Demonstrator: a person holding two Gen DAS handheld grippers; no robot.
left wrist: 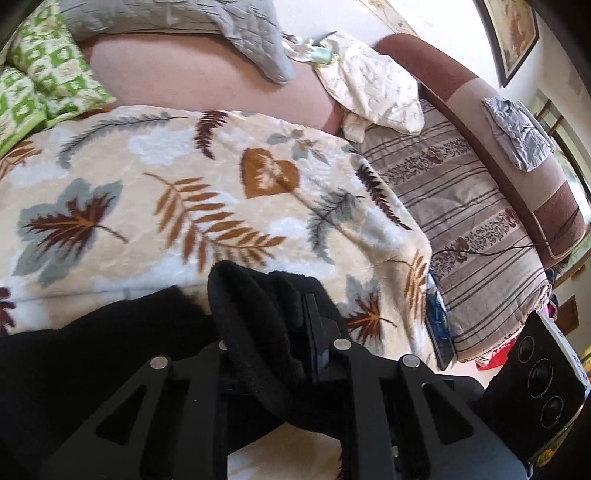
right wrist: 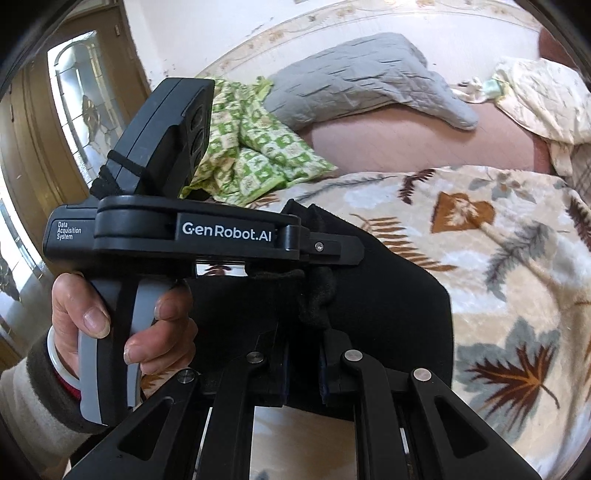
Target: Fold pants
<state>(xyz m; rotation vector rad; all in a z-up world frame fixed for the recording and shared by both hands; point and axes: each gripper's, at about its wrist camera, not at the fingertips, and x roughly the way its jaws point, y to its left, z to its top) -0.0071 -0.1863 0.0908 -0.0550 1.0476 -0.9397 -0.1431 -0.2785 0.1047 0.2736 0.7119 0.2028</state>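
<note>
I have both sets of jaws clamped on the black pants [right wrist: 388, 295], bunched just above the leaf-print blanket [left wrist: 147, 177]; left gripper [left wrist: 273, 317] and right gripper [right wrist: 303, 354] should rise together, keeping the held edge taut and level over that blanket

Room was daylit, with white walls [right wrist: 229, 33], a framed picture [left wrist: 515, 35] high on the wall and a wooden door with patterned glass [right wrist: 79, 99] at the side. A bed or sofa with a pink surface [left wrist: 177, 79] carried a leaf-print blanket [left wrist: 155, 177], a grey quilted pillow [right wrist: 365, 79], green checked cushions [left wrist: 40, 81] and a cream floral pillow [left wrist: 373, 88]. Beside the blanket lay a striped brown-and-beige cover [left wrist: 476, 229] with a thin black cable [left wrist: 491, 253] across it, a brown upholstered armrest [left wrist: 472, 96] behind, and folded grey cloth [left wrist: 517, 129] on that armrest.
</note>
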